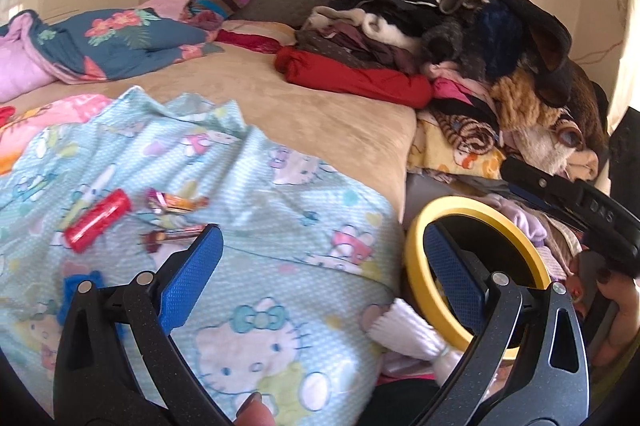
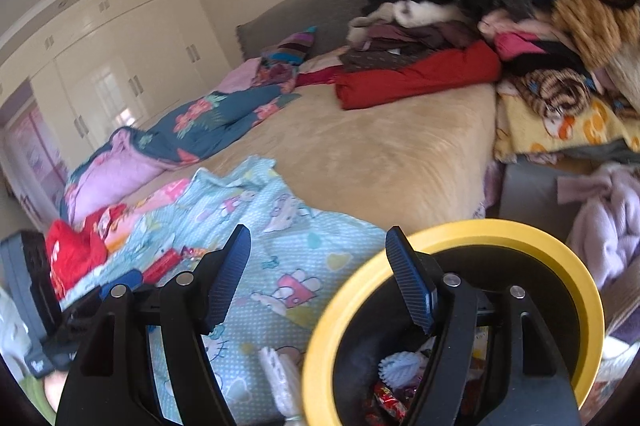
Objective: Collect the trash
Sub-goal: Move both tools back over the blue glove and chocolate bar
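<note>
Lower left of left wrist view: red wrapper [image 1: 98,220] and candy wrappers [image 1: 176,203] on cartoon blanket [image 1: 280,193]. My left claw [image 1: 320,266] spread, empty. My right claw [image 2: 318,274] spread, empty, one finger over yellow-rimmed bin [image 2: 576,266], trash inside.

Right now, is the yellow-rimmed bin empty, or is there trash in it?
Not empty. In the right wrist view the yellow-rimmed bin holds white crumpled paper and red wrappers at its bottom.
</note>
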### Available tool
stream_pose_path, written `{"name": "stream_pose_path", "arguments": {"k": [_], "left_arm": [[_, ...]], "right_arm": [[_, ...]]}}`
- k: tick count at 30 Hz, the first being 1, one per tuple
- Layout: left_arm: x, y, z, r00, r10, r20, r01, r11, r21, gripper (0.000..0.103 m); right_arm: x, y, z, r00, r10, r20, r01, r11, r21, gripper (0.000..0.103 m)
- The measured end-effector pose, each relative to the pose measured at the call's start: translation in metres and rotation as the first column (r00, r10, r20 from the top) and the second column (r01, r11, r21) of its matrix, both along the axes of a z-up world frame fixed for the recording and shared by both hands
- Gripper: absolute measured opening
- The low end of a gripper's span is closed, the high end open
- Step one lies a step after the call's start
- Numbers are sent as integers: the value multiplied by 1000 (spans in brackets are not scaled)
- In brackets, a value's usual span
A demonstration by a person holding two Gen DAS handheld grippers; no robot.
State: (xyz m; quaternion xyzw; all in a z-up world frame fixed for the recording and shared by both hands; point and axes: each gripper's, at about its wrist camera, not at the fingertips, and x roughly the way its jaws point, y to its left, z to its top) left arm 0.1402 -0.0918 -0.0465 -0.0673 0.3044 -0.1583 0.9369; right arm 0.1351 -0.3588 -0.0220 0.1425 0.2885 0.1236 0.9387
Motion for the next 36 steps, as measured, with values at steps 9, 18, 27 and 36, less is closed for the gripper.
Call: {"name": "stream_pose_path", "arguments": {"k": [9, 18, 27, 36], "left_arm": [[-1, 43, 5, 996, 82, 22, -82, 997, -3, 92], [-1, 82, 1, 988, 152, 20, -152, 988, 9, 92], [-3, 125, -15, 975, 222, -18, -221, 975, 6, 92], [-5, 156, -42, 962, 253, -99, -254, 967, 5, 92]], "right_arm": [[5, 60, 8, 992, 122, 17, -119, 988, -100, 68], [16, 119, 5, 971, 238, -15, -237, 955, -178, 68], [46, 167, -1, 949, 310, -60, -316, 921, -226, 68], [75, 212, -29, 906, 394, -152, -422, 865, -271, 63]]}}
